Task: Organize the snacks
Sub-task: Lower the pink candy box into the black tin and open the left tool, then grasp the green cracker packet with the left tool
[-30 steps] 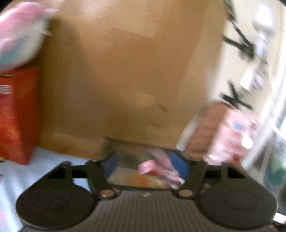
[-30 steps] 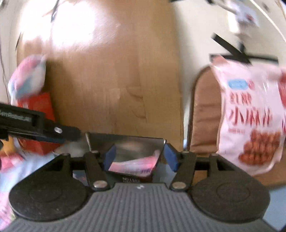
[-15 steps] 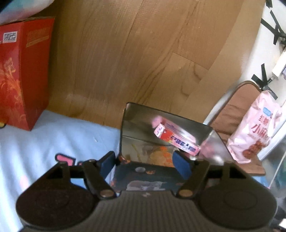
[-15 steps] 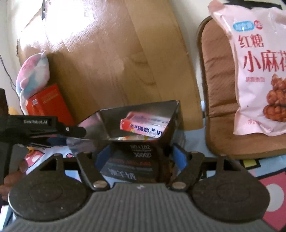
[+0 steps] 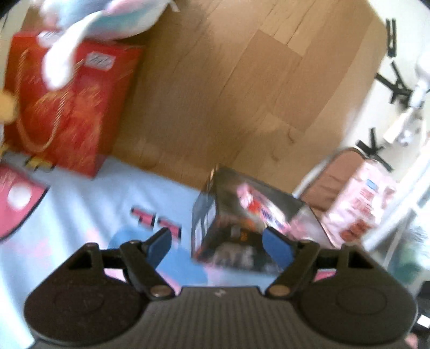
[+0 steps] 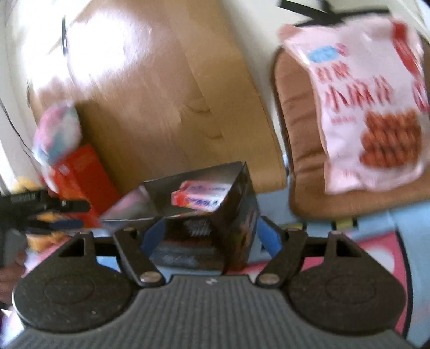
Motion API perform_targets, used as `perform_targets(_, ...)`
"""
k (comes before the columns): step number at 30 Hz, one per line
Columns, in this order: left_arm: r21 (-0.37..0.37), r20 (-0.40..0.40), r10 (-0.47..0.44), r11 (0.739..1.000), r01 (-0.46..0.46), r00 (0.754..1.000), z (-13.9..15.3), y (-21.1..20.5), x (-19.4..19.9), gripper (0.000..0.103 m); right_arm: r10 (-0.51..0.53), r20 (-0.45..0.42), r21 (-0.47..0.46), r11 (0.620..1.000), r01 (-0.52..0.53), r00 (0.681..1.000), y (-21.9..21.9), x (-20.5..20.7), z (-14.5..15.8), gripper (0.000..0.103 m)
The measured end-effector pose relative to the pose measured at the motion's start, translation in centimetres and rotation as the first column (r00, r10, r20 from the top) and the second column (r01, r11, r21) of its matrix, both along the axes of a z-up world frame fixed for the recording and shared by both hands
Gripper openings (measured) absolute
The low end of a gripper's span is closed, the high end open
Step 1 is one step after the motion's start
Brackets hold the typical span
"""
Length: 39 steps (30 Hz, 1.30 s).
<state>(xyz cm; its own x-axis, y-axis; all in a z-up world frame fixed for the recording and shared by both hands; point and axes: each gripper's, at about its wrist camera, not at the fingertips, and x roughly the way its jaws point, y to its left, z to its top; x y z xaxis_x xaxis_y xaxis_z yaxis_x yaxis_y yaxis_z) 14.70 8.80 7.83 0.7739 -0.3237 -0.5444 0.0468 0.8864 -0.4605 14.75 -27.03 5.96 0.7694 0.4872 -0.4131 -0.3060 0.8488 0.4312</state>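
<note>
A dark open-topped box point(image 5: 228, 231) stands on the light blue patterned cloth point(image 5: 113, 198), with a red and pink snack pack point(image 5: 258, 206) inside. My left gripper point(image 5: 217, 243) is open, pulled back, with the box just ahead and to the right of its middle. In the right wrist view the same box point(image 6: 215, 214) with the snack pack point(image 6: 201, 197) sits between the fingers of my right gripper point(image 6: 211, 236), which is open around it. My left gripper also shows at the far left of the right wrist view point(image 6: 43, 212).
A red gift box point(image 5: 67, 107) with a soft pastel toy point(image 5: 102, 16) on it stands at the left. A wooden board point(image 5: 242, 94) leans behind. A pink bag of snacks point(image 6: 368, 107) rests on a brown cushion point(image 6: 298, 134) at the right.
My left gripper has let go of the dark box and drawn back and to the left. My right gripper has opened wider around the box, which now stands on the cloth.
</note>
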Motion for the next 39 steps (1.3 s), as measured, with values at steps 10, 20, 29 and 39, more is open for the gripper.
perform_targets(10, -0.042, -0.021, -0.122, 0.992, 0.121, 0.992, -2.9, -0.1, -8.6, 0.075, 0.443, -0.079, 0.122, 0.894, -0.432, 0.893, 5.3, -11.0, -1.0, 0.039)
perform_targets(20, -0.106, -0.066, -0.217, 0.972, 0.209, 0.974, -4.8, 0.0, -13.2, 0.075, 0.307, -0.071, -0.031, 0.95, -0.31, 0.949, 6.1, -14.5, -0.6, 0.033)
perform_targets(29, -0.133, -0.107, -0.349, 0.933, 0.334, 0.931, -6.4, -2.8, -14.5, 0.078, 0.426, -0.087, -0.292, 0.853, -0.432, 0.9, 10.9, -16.8, -2.5, 0.055)
perform_targets(39, -0.085, -0.096, -0.3, 0.953, 0.292, 0.949, -5.9, -2.4, -15.7, 0.049, 0.44, -0.019, -0.361, 0.834, -0.416, 0.898, 13.7, -16.4, -2.6, 0.045)
